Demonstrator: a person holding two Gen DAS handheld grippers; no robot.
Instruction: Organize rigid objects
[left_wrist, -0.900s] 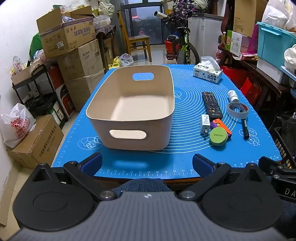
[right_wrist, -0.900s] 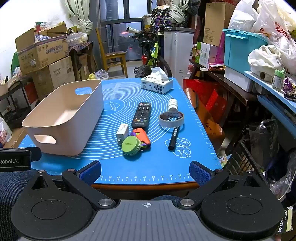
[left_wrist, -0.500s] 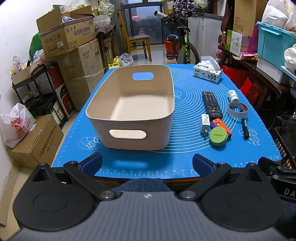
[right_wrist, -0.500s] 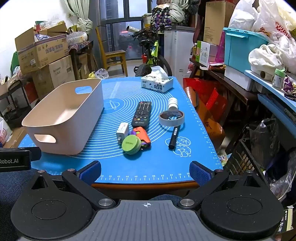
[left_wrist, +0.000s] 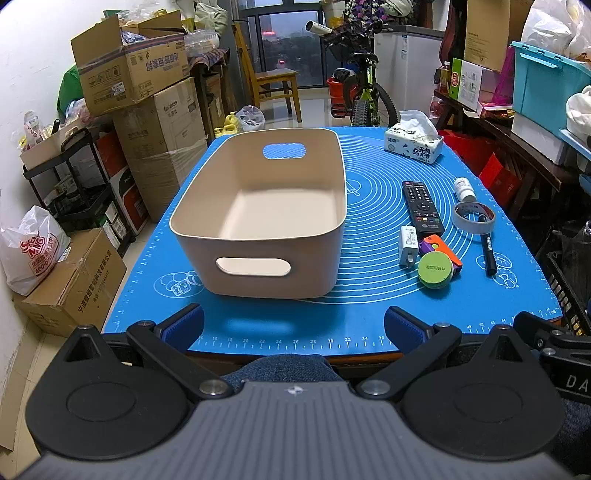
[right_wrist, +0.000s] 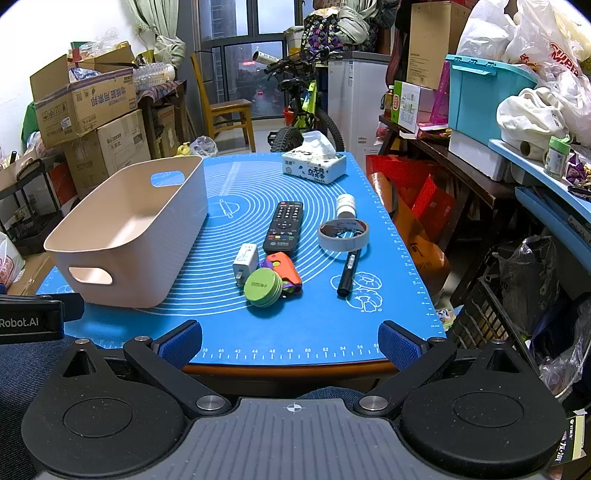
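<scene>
An empty beige bin (left_wrist: 266, 206) (right_wrist: 129, 229) stands on the left of the blue mat (left_wrist: 369, 306). To its right lie a black remote (left_wrist: 421, 206) (right_wrist: 284, 225), a white charger (left_wrist: 408, 245) (right_wrist: 245, 260), a green disc (left_wrist: 436, 269) (right_wrist: 263, 287) on an orange and purple toy (right_wrist: 284, 267), a tape roll (left_wrist: 474, 217) (right_wrist: 343, 233), a black marker (left_wrist: 487, 253) (right_wrist: 349, 271) and a white bottle (left_wrist: 463, 189) (right_wrist: 346, 205). My left gripper (left_wrist: 293, 325) is open and empty before the bin at the table's front edge. My right gripper (right_wrist: 290, 338) is open and empty before the small objects.
A tissue box (left_wrist: 413, 142) (right_wrist: 314, 168) sits at the mat's far right. Cardboard boxes (left_wrist: 129, 74) stand left of the table, a bicycle (left_wrist: 360, 92) behind it, and shelves with a teal crate (right_wrist: 484, 96) to the right.
</scene>
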